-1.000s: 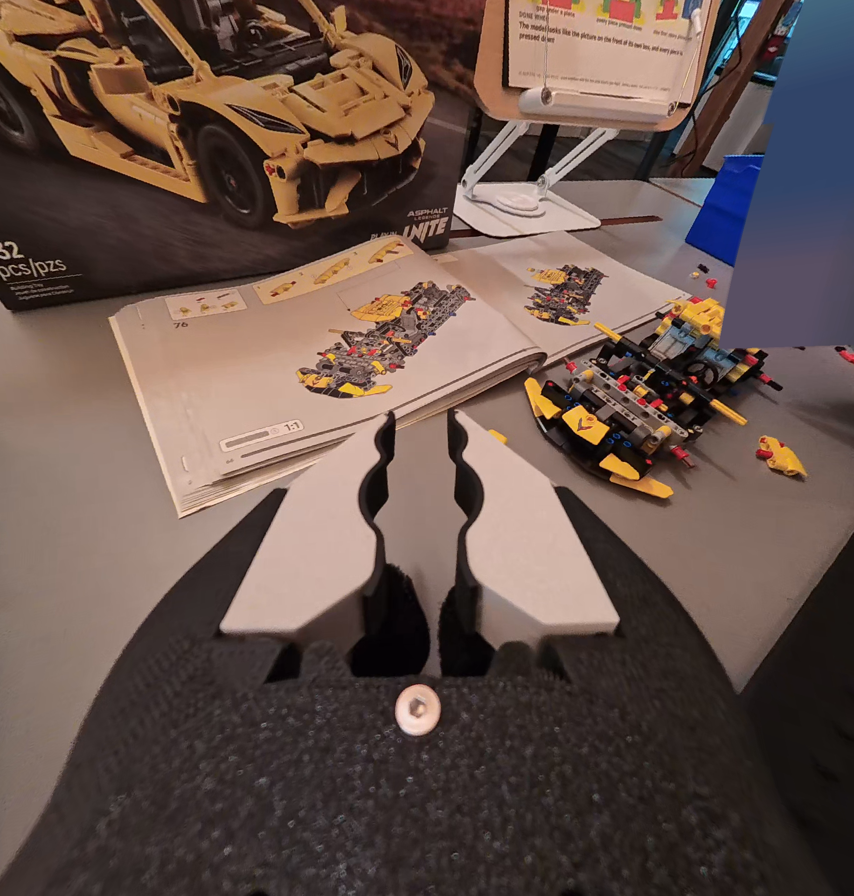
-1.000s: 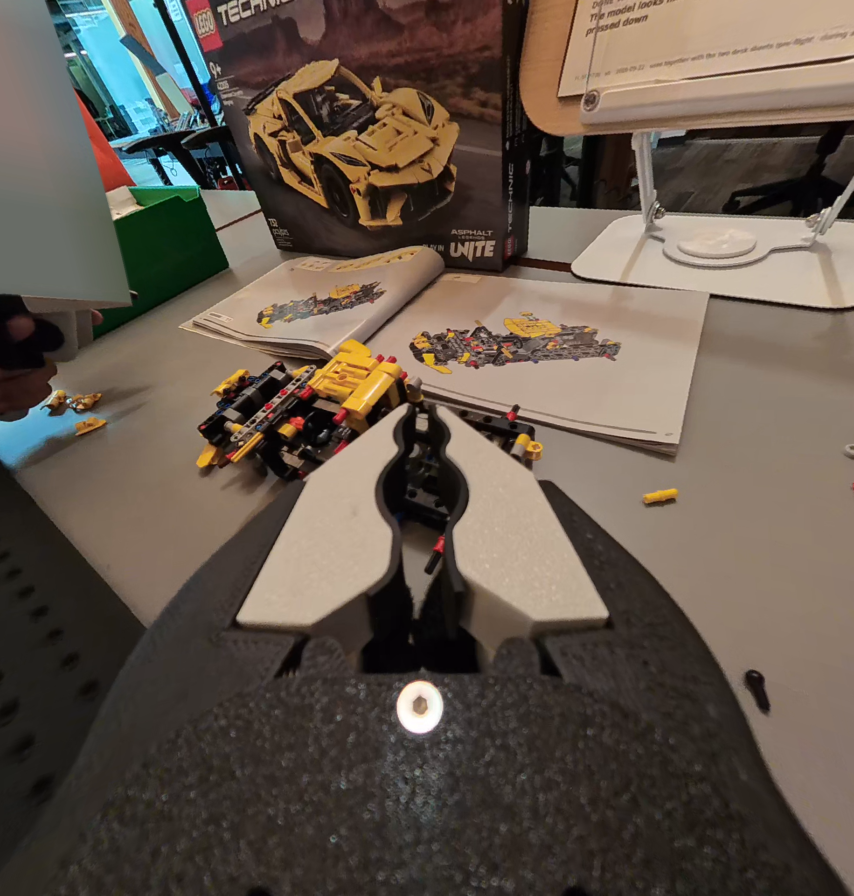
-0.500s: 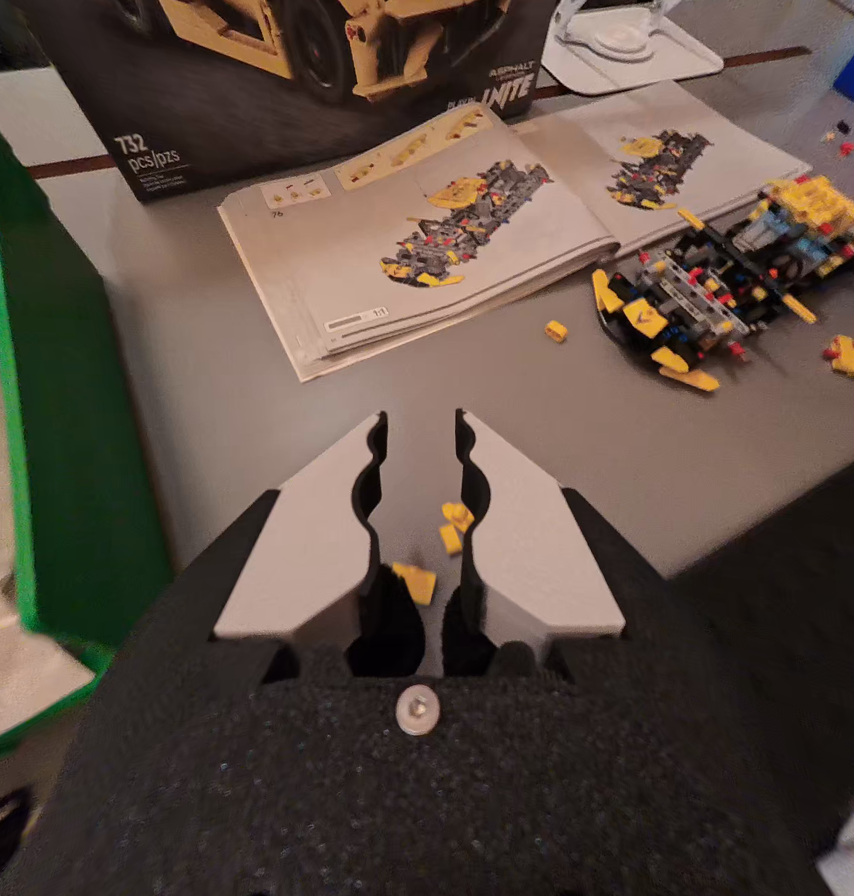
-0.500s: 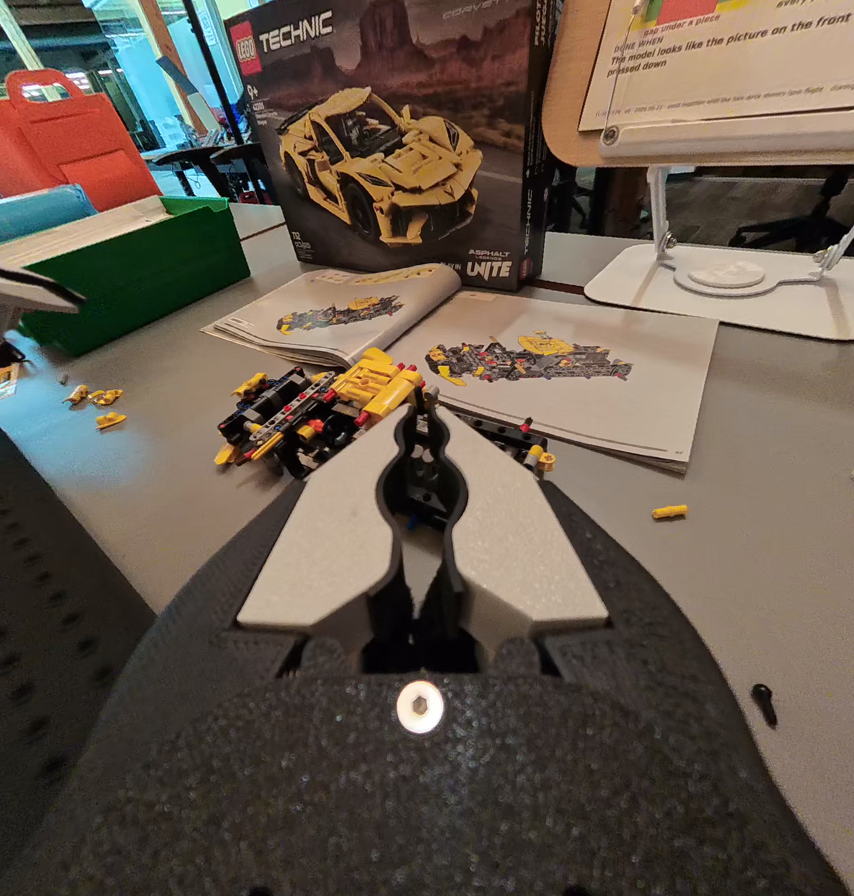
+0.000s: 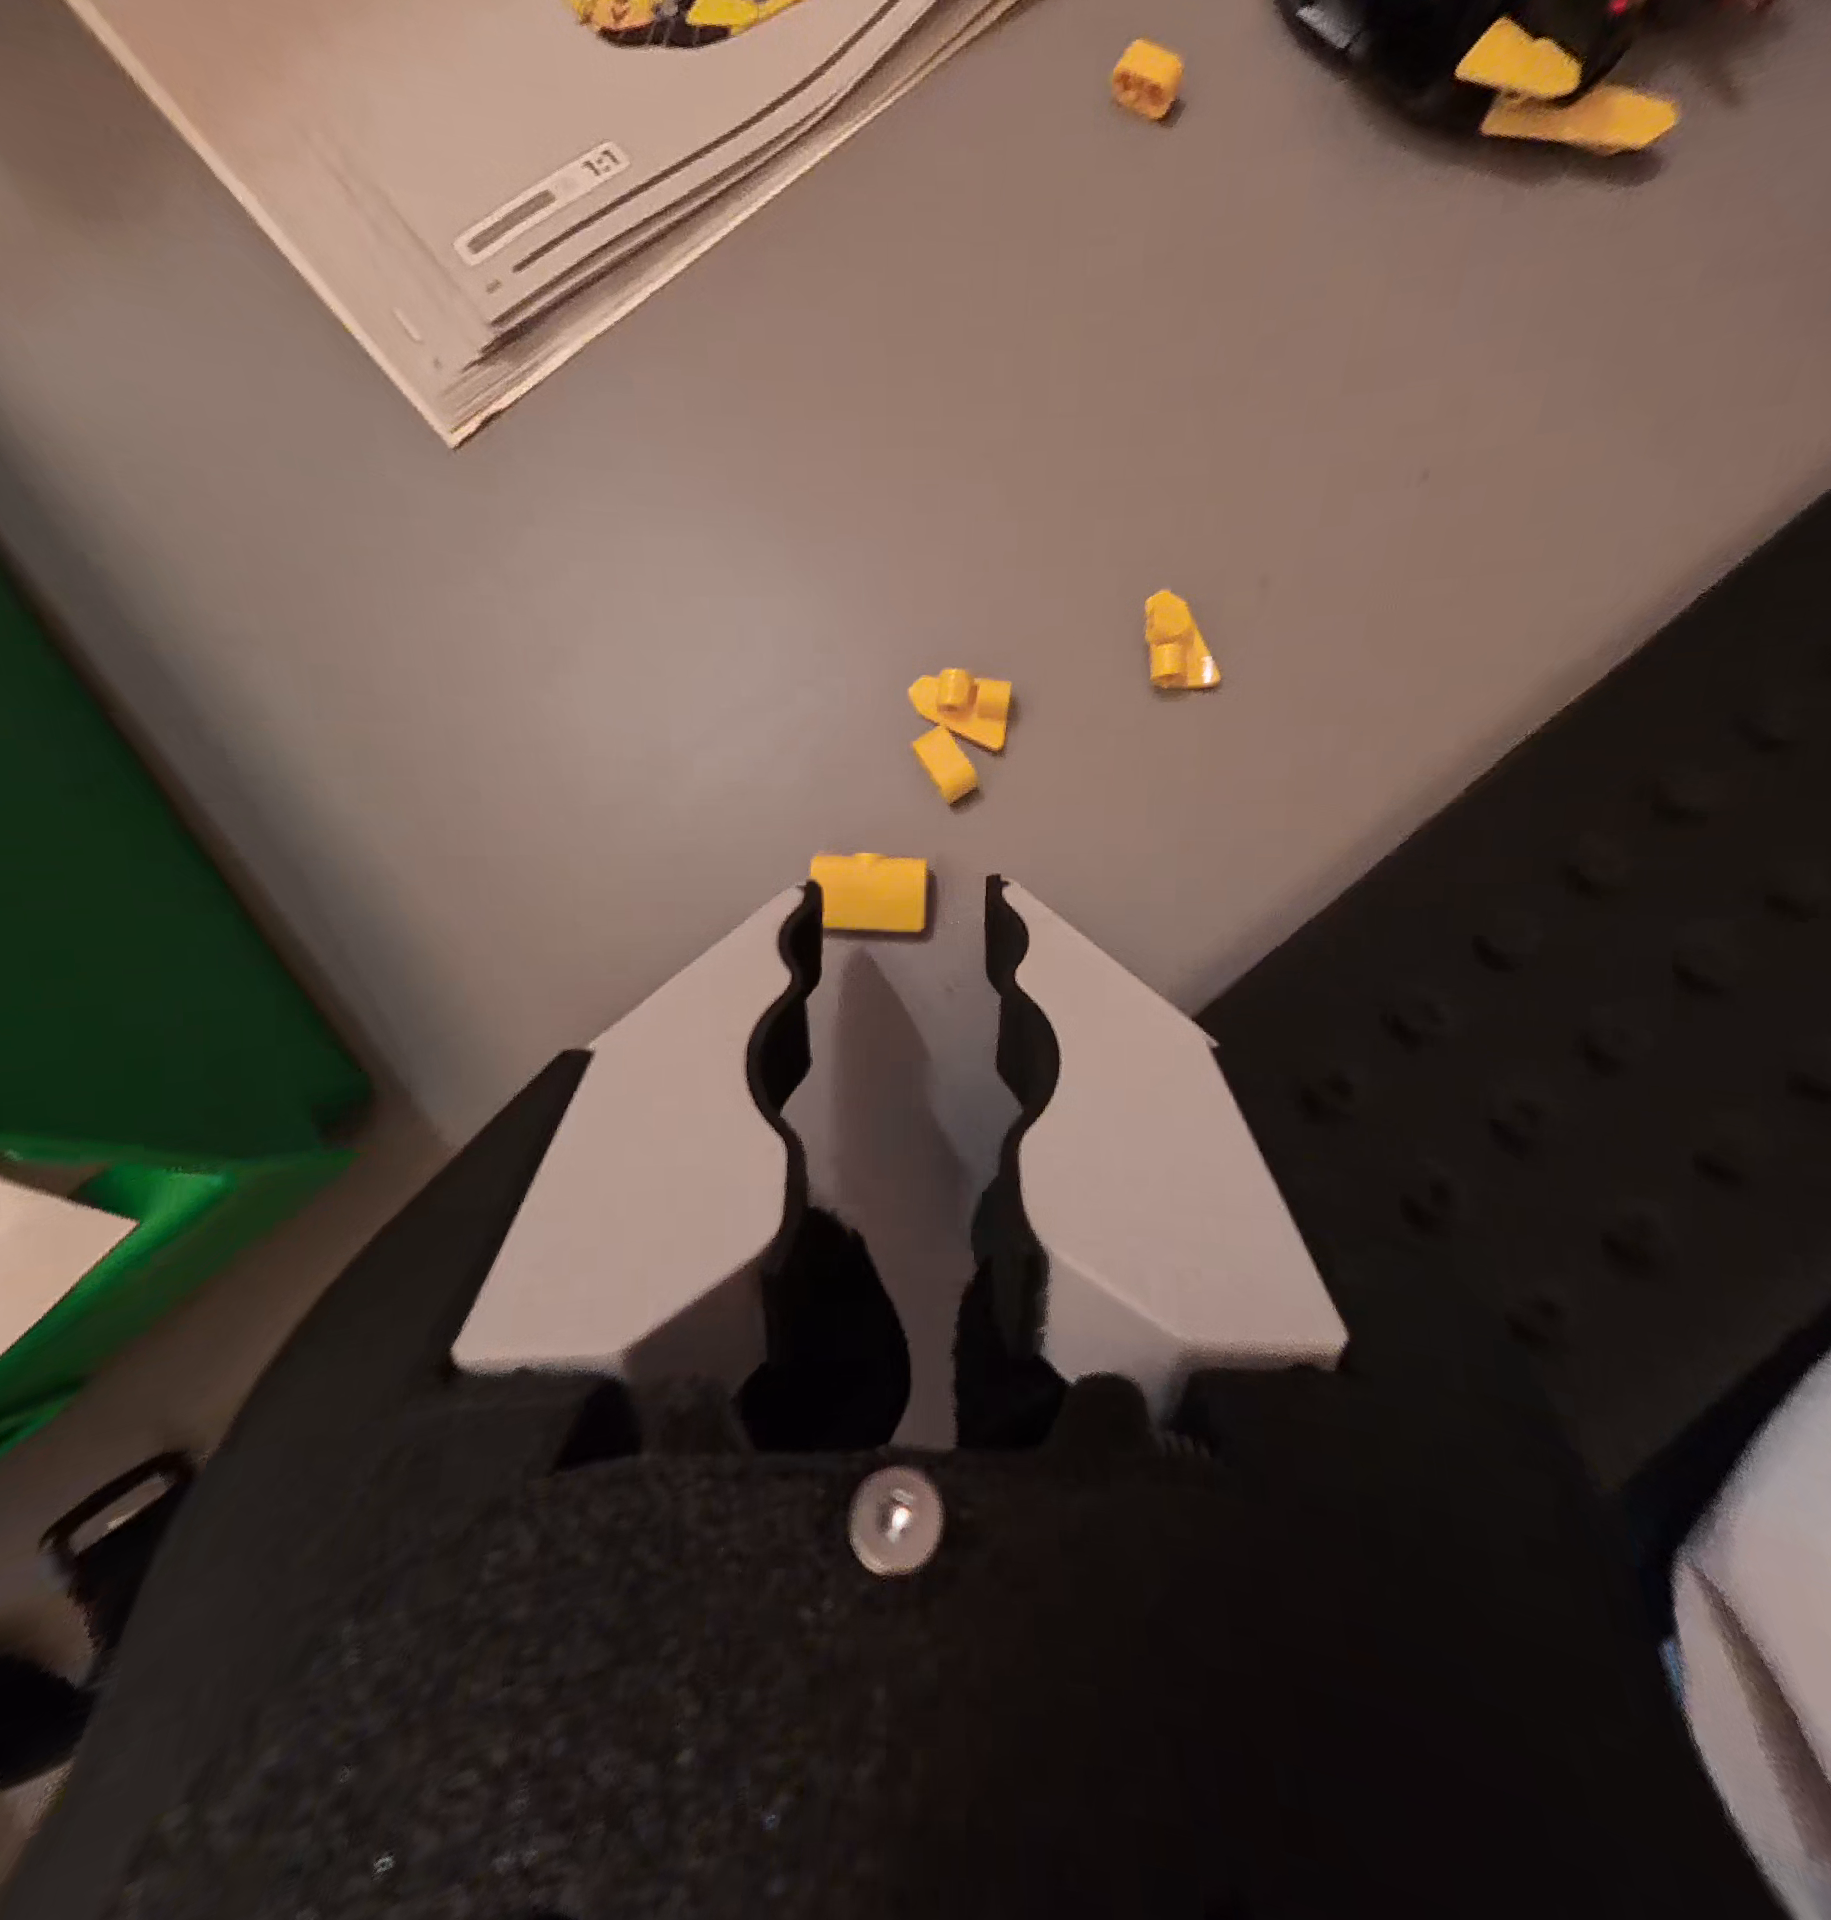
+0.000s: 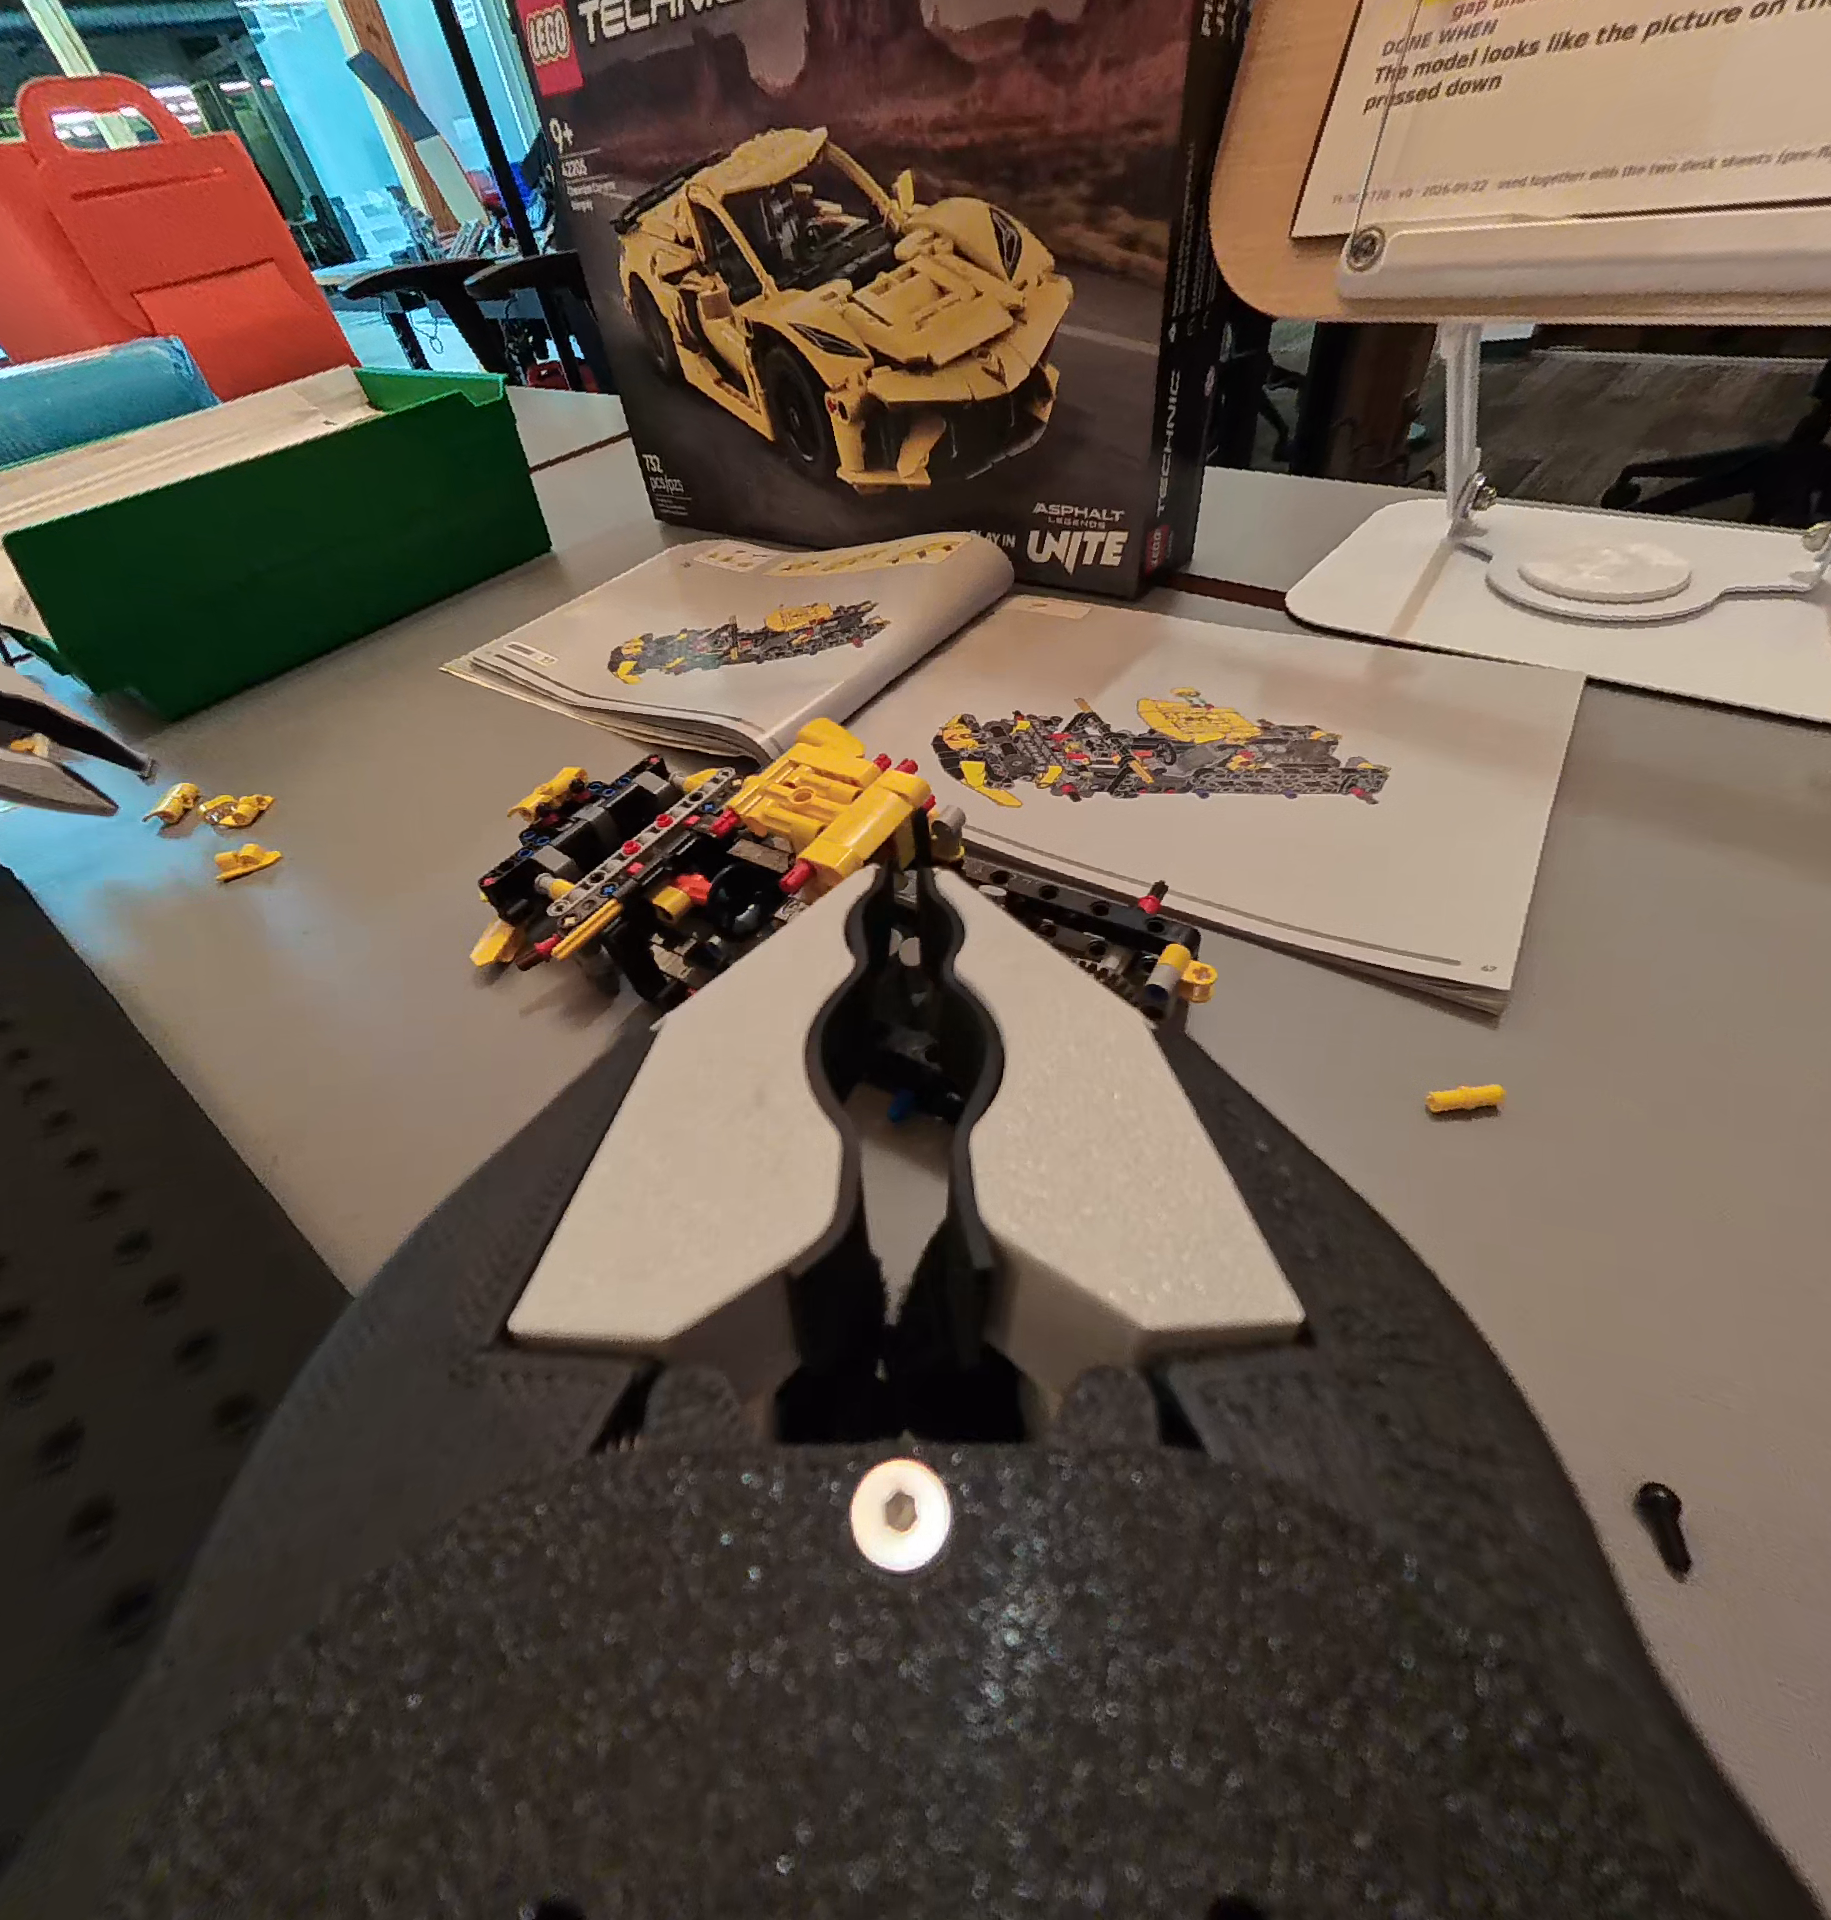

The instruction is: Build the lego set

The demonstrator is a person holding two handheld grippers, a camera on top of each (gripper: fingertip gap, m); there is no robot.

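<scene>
Yellow flat piece (image 5: 869,891) on grey table (image 5: 994,436), just beyond left gripper (image 5: 900,885), jaws apart. Right gripper (image 6: 903,878), tips nearly together around black part of half-built car (image 6: 703,862), near open instruction booklet (image 6: 1254,790).

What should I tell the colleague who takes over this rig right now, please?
Left gripper: open, empty, tips just short of a flat yellow piece on the table; more loose yellow pieces lie beyond it.
Right gripper: nearly closed around the rear of the partly built car; whether it actually grips cannot be told.
The open instruction booklet lies behind the car, the set's box behind that.
Done: chassis partly assembled.
Left: pick up the yellow piece, fit it, continue building.
</scene>
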